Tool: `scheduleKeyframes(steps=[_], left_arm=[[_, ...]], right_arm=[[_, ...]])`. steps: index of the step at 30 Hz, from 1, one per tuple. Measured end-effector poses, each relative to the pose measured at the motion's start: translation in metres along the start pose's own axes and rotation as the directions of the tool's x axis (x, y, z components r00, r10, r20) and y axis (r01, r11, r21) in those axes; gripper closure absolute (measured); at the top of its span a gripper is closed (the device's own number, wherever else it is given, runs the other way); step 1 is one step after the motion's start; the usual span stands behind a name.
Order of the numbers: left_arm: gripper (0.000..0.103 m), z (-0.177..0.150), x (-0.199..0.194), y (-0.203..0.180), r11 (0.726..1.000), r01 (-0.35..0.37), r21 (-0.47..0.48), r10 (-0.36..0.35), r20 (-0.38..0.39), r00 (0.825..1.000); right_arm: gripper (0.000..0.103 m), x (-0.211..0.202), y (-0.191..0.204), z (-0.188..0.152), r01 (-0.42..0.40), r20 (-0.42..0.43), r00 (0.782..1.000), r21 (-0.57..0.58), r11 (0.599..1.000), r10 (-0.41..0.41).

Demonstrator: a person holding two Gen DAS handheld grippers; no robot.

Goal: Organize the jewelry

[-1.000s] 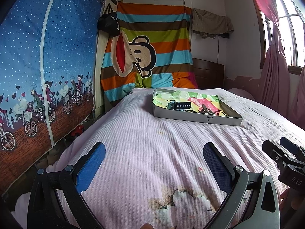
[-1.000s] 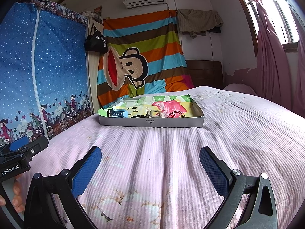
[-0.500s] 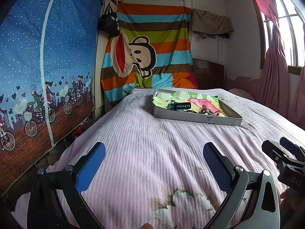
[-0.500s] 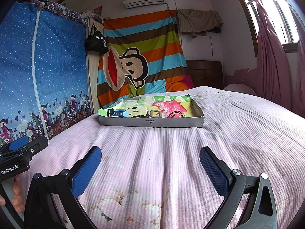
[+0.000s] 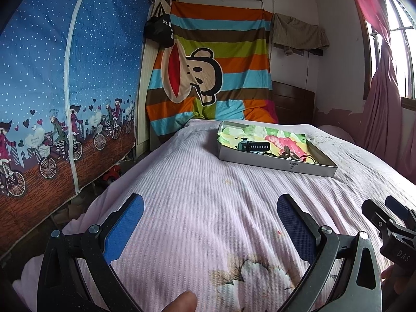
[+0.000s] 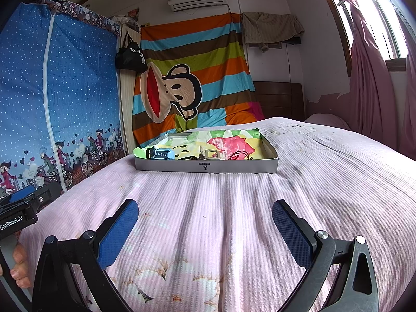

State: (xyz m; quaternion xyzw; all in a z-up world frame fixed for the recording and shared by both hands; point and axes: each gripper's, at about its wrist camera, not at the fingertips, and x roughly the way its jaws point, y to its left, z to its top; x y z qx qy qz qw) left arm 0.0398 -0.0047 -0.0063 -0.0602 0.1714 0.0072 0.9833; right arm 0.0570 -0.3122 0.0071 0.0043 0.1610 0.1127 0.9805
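— Where are my grippers sitting?
— You're holding the left gripper [image 5: 210, 225] and right gripper [image 6: 205, 230] over the bed [image 6: 234, 208], fingers spread wide, gripping nothing.
— And the jewelry?
— It's lying in the tray [image 6: 208, 166], well ahead of both fingers.

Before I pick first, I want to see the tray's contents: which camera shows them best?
The right wrist view: the tray faces it squarely, contents spread side by side. The left wrist view shows the tray obliquely, so items overlap.
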Motion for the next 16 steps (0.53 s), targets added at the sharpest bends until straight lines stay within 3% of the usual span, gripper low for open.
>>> scheduleKeyframes(steps=[16], left_arm=[[0.002, -0.0023, -0.0055, -0.0013, 1.000, 0.001, 0.018, -0.001, 0.027, 1.000]], right_arm=[[0.000, 0.0010, -0.0033, -0.0004, 0.008, 0.000, 1.000, -0.002, 1.000, -0.008]])
